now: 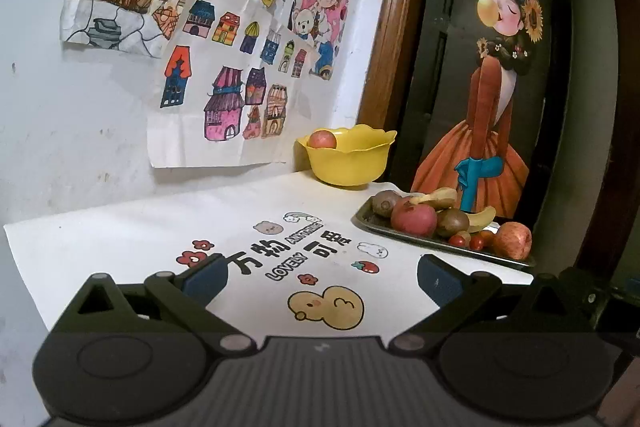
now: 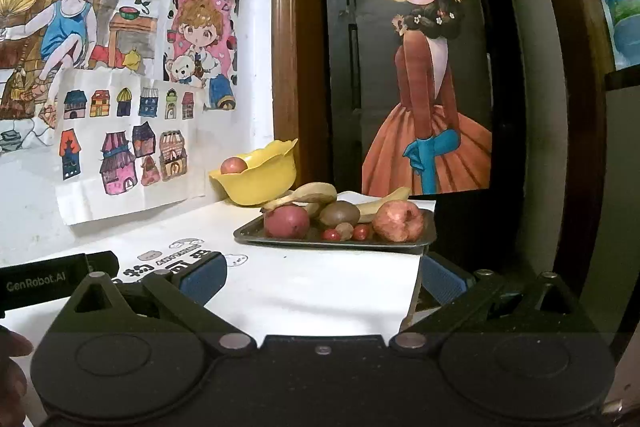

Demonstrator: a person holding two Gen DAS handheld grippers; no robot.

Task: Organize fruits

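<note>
I've got both the left gripper (image 1: 320,279) and right gripper (image 2: 322,277) spread wide, empty. Fruit's heaped on the tray (image 2: 256,233) at the bench's far right corner; nudging one could roll the cherry tomatoes (image 2: 331,235) off.

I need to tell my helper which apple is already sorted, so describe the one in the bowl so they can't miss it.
Start at the yellow bowl with the wavy rim, standing by the wall behind the dark tray of fruit. The apple peeks over its rim. Unlike the tray's apples, it sits alone, with no other fruit visible around it.
</note>
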